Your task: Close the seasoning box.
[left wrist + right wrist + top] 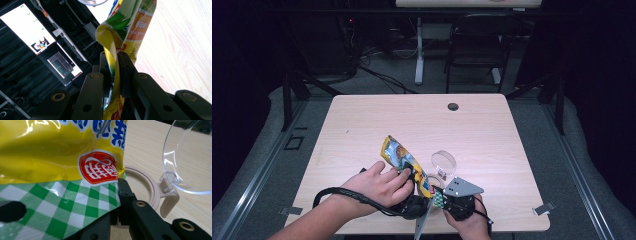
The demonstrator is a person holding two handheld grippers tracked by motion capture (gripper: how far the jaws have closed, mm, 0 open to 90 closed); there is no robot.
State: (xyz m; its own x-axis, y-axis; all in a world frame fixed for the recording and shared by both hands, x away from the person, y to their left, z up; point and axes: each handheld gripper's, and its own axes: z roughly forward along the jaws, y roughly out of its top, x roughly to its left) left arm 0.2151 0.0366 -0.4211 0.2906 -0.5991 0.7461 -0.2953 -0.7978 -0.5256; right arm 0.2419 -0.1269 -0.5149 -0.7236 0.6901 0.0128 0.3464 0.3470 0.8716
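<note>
Both hands meet near the front edge of the wooden table (362, 125), each gripping an end of the same yellow snack bag (404, 162). In the high view the person's left forearm comes in from the lower left and angles up toward the centre, the left hand (379, 186) wrapped over the top of the left gripper (418, 196) with its fingers curled toward the bag and a black cable looping back around the wrist. The right hand (469, 220) comes up from the bottom edge, just right of centre, cupping the right gripper (438, 199) from below, its grey three-cornered plate facing up. The bag slants from the two grippers up and to the left, its far end raised off the tabletop. In the left gripper view the left gripper's (113, 72) jaws are clenched on a folded yellow edge of the snack bag (125, 27), which rises between them and twists above. In the right gripper view the right gripper (117, 202) pinches the green-and-white checked strip at the bag's (62, 152) sealed end, its jaws pressed tight on the film. Just beyond the grippers a clear-lidded container (443, 164) stands on the table, its beige ring (147, 185) and open transparent lid (190, 157) beside the bag.
</note>
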